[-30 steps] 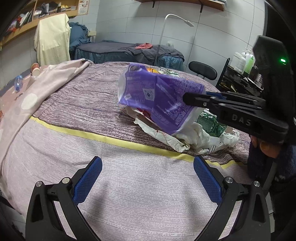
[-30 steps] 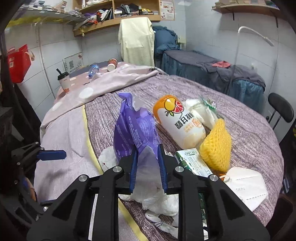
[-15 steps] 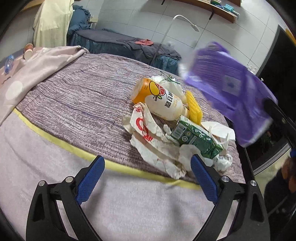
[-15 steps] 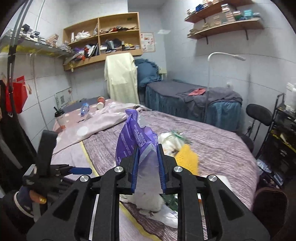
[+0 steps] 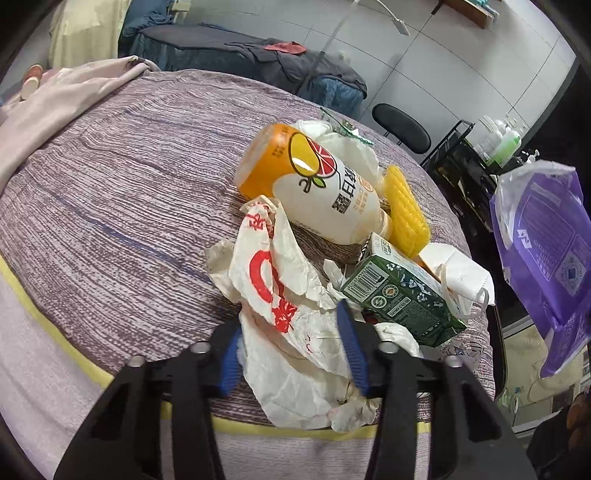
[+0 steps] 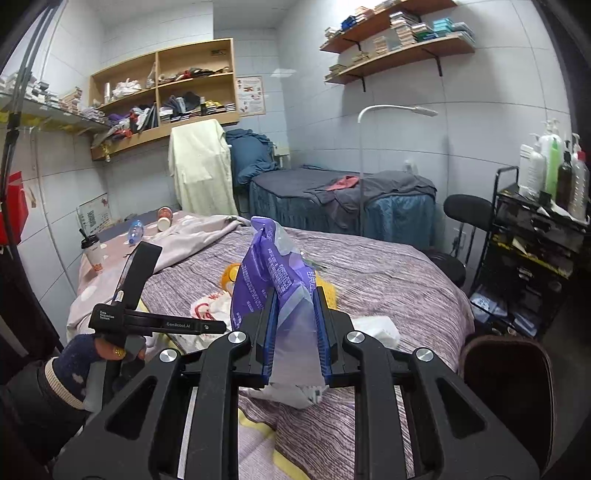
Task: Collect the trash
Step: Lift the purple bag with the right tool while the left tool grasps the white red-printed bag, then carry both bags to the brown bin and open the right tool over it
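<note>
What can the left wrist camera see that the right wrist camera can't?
Only the left wrist view shows the green carton, the white face mask and the left gripper closing around the crumpled white wrapper. Only the right wrist view shows the wall shelves, the cup with a straw and the right gripper clamped on the purple bag. Both show the purple bag, the wrapper, the orange-topped bottle and the bed cover.
</note>
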Demonstrator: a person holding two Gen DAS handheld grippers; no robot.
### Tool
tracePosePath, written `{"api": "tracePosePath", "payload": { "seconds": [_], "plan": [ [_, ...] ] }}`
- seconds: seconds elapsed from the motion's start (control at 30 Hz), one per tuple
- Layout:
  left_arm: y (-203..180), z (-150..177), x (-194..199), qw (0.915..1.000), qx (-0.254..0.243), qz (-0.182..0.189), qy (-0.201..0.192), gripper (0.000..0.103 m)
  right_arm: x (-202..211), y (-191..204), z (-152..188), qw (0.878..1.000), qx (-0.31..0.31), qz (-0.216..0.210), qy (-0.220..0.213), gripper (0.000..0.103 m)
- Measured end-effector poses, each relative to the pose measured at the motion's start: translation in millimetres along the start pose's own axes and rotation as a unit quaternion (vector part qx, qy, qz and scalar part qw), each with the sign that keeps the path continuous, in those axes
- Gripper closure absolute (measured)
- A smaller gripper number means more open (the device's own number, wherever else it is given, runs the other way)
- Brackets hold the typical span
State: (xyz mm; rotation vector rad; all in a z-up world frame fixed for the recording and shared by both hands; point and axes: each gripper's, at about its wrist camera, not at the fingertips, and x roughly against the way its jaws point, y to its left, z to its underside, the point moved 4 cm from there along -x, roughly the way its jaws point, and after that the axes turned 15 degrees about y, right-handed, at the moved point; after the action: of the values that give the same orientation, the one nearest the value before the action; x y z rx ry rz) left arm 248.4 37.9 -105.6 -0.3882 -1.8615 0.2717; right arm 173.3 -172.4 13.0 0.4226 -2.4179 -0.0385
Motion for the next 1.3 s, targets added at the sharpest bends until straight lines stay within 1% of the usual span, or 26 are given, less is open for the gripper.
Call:
{"api": "tracePosePath", "payload": {
  "seconds": [0.03, 0.07, 0.1, 0.17, 0.2, 0.27, 0.33, 0.47, 0.6, 0.77, 0.9, 1.07, 1.17, 1.3],
  "plan": [
    [-1, 1, -1, 1.0, -0.001, -0.003, 0.0, 0.076, 1, -4, 2, 1.0, -0.006, 0.004, 0.0, 0.083],
    [-1, 2, -1, 1.0, -0.001, -0.004, -0.002, 0.086, 2, -8, 4, 1.0, -0.012, 0.006, 0.0, 0.083],
    [-2, 3, -1, 1.0, 0.0, -0.006, -0.006, 0.091, 3, -10, 7, 1.0, -0.018, 0.007, -0.001, 0.083],
    [-1, 6, 4, 0.9998, 0.004, -0.006, -0.018, 0.096, 6, -14, 12, 1.0, -0.026, 0.01, -0.002, 0.083],
    [-1, 7, 7, 0.9997, 0.006, -0.004, -0.024, 0.096, 7, -17, 13, 1.0, -0.029, 0.011, -0.002, 0.083],
    [-1, 11, 16, 0.9992, 0.006, -0.007, -0.04, 0.097, 10, -23, 18, 0.999, -0.036, 0.013, -0.005, 0.083],
    [-6, 17, 27, 0.9981, -0.001, -0.017, -0.059, 0.098, 13, -27, 20, 0.999, -0.044, 0.015, -0.009, 0.083],
    [-13, 29, 55, 0.9942, -0.009, -0.035, -0.101, 0.098, 22, -39, 29, 0.998, -0.059, 0.022, -0.018, 0.083],
    [-22, 41, 82, 0.9901, -0.015, -0.036, -0.135, 0.098, 33, -51, 38, 0.997, -0.072, 0.031, -0.025, 0.083],
    [-42, 50, 109, 0.9851, -0.033, -0.026, -0.167, 0.098, 52, -73, 47, 0.993, -0.094, 0.055, -0.043, 0.083],
    [-67, 53, 119, 0.982, -0.061, -0.009, -0.179, 0.098, 70, -99, 58, 0.988, -0.116, 0.083, -0.053, 0.083],
    [-107, 57, 119, 0.9777, -0.106, 0.016, -0.181, 0.098, 86, -134, 75, 0.979, -0.153, 0.127, -0.052, 0.083],
    [-134, 57, 110, 0.9753, -0.135, 0.03, -0.172, 0.098, 89, -158, 89, 0.971, -0.179, 0.154, -0.041, 0.083],
    [-167, 54, 88, 0.9732, -0.169, 0.051, -0.147, 0.098, 83, -186, 112, 0.962, -0.208, 0.177, -0.016, 0.083]
  ]
}}
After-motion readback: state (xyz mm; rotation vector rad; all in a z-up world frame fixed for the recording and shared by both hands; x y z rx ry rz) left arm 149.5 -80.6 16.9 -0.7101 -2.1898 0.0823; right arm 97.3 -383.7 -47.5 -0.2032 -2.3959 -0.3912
